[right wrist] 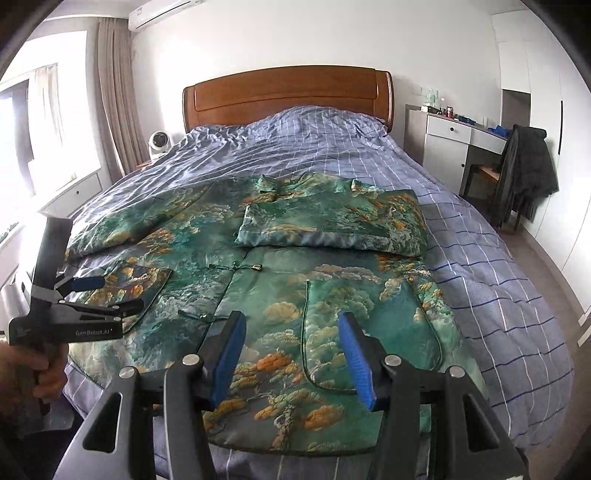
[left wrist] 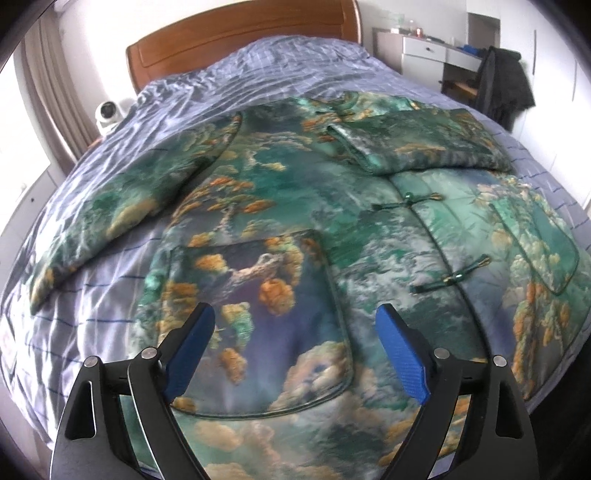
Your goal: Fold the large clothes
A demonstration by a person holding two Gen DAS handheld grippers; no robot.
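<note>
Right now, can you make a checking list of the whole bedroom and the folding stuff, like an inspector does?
Surface: bed with a blue checked duvet, wrinkled near the wooden headboard.
Job's things: green printed padded jacket lying flat, front up; one sleeve folded across the chest, the other sleeve spread out sideways.
Clutter: nothing seen on the bed besides the jacket.
Grippers: left gripper open above a patch pocket, holding nothing; right gripper open above the other pocket, holding nothing.
Cables: nothing seen.
Surroundings: white fan beside the bed, desk with drawers, dark coat on a chair, curtain, air conditioner.
</note>
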